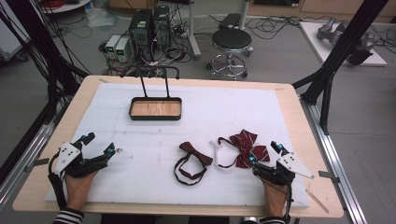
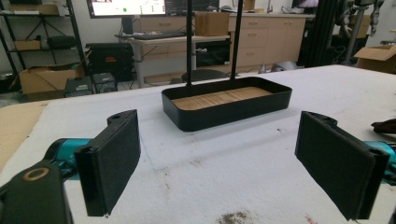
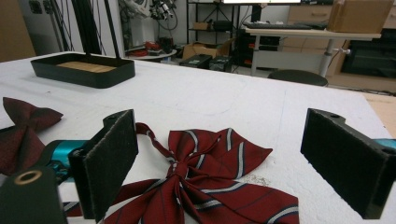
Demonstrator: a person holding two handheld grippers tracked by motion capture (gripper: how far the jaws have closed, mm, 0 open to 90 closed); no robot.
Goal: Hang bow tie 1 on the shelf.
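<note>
Striped red bow tie just ahead of wide-apart right gripper.

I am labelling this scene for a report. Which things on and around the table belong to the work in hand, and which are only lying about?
Belong to the work:
striped bow tie, just ahead of the open right gripper
plain bow tie
black tray
open left gripper

Only lying about:
stool
computer boxes and cables on the floor

striped bow tie — satiny cloth | tray — matt black rim, wood floor | table cover — perhaps foam, rough
</note>
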